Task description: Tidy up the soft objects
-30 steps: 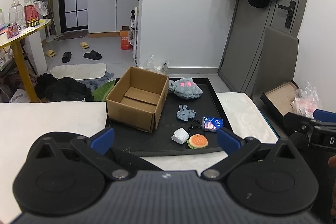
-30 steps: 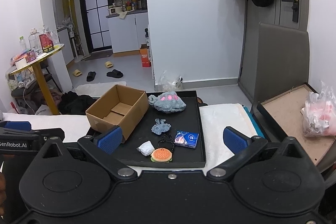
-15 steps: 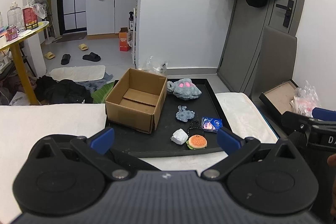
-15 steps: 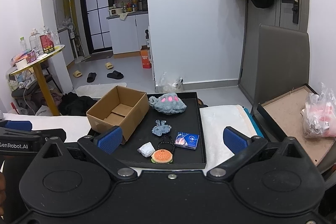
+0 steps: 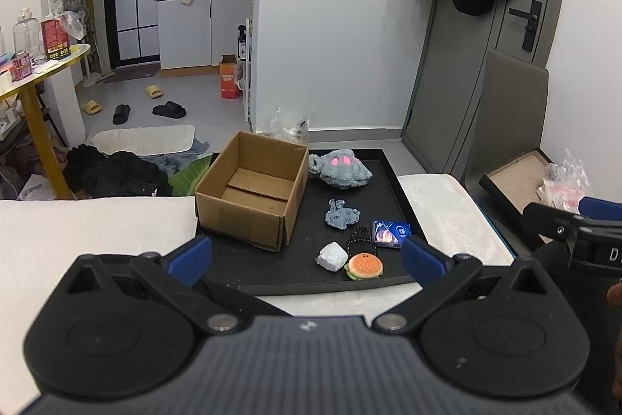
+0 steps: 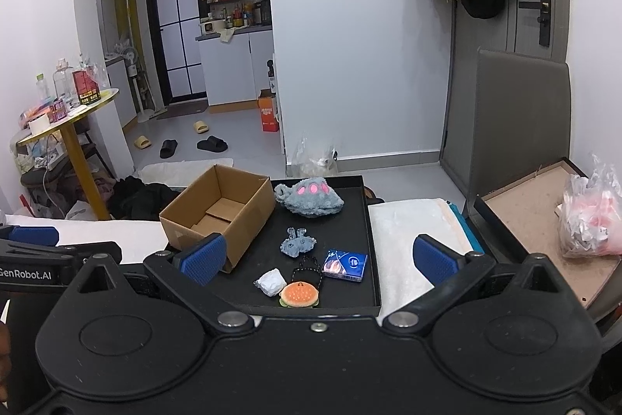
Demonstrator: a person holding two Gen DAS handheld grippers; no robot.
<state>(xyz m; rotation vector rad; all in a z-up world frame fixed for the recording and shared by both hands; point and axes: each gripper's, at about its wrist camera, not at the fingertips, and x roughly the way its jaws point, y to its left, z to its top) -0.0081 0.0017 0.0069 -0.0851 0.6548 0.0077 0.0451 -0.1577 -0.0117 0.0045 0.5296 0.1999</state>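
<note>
A black tray (image 5: 392,189) (image 6: 369,232) lies on a white-covered surface. On it stands an open, empty cardboard box (image 5: 252,193) (image 6: 219,212) at the left. Right of the box lie a grey plush with pink spots (image 5: 342,170) (image 6: 311,199), a small grey plush (image 5: 341,214) (image 6: 297,244), a blue packet (image 5: 390,232) (image 6: 346,264), a white lump (image 5: 332,256) (image 6: 270,281), a black bead string (image 5: 359,240) (image 6: 307,269) and a burger plush (image 5: 364,266) (image 6: 299,295). My left gripper (image 5: 305,255) and right gripper (image 6: 317,257) hover open before the tray, holding nothing.
An open brown case (image 6: 544,216) with a plastic bag (image 6: 591,220) sits at the right. A grey panel (image 6: 517,119) leans by the door. A yellow table (image 5: 35,92) with bottles stands left. Clothes and slippers lie on the floor behind the tray.
Both views have lifted slightly and pulled back a little. The objects on the tray have not moved, and both grippers stay open.
</note>
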